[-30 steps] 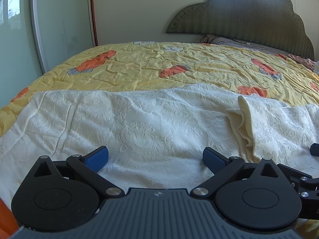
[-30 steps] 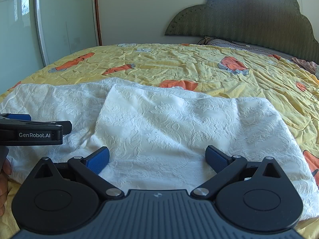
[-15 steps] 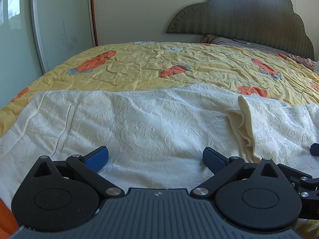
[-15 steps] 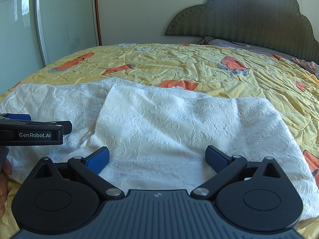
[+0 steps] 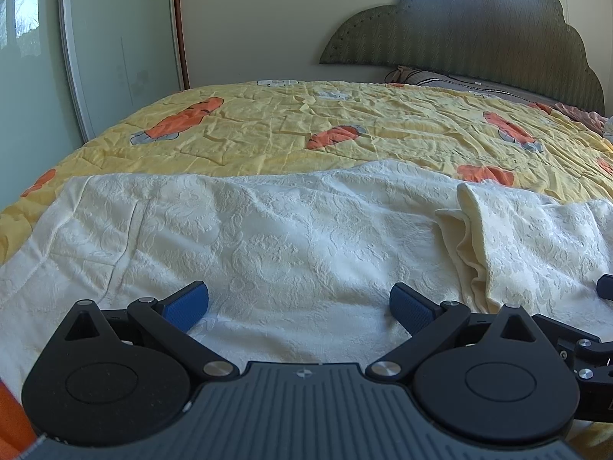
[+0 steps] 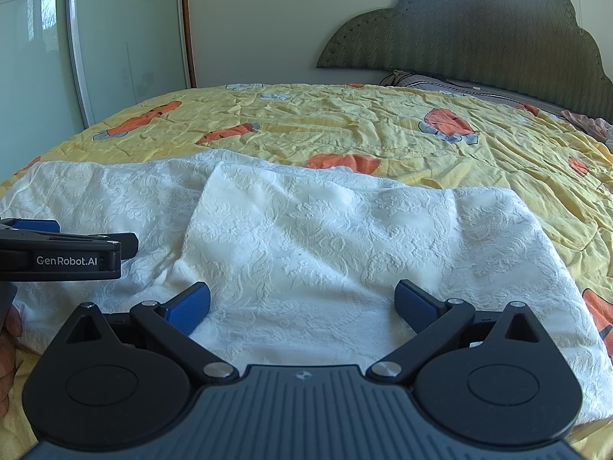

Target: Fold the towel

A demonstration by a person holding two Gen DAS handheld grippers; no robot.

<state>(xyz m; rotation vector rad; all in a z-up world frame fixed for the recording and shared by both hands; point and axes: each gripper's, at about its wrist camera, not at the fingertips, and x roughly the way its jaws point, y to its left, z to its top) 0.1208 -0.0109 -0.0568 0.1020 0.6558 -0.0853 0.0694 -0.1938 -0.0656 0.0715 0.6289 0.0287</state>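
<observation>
1. Cream-white embossed cotton towel (image 5: 291, 237) lies spread across the near part of the bed, on top of a yellow quilted bedspread with orange carrot prints (image 5: 345, 122).
2. On its right side, seen from the left wrist camera, one end of the towel is folded back over itself, leaving a raised, rumpled edge (image 5: 465, 230); in the right wrist view this folded layer (image 6: 345, 237) covers the middle and right of the towel.
3. Left hand-held gripper (image 5: 299, 303) sits low over the near edge of the towel with its blue-padded fingers (image 5: 187, 304) spread wide apart, nothing between them.
4. Right hand-held gripper (image 6: 302, 303) is likewise spread wide, its blue pads (image 6: 417, 303) just above the folded layer and pinching nothing.
5. From the right wrist camera, the left hand-held gripper appears side-on at the left edge as a black body marked "GenRobot.AI", just over the single towel layer, with part of a person's hand (image 6: 9, 349) below it.
6. Behind the bed stand a green scalloped upholstered headboard (image 5: 479, 30) and a pale glass sliding door with flower decals (image 6: 115, 38).
</observation>
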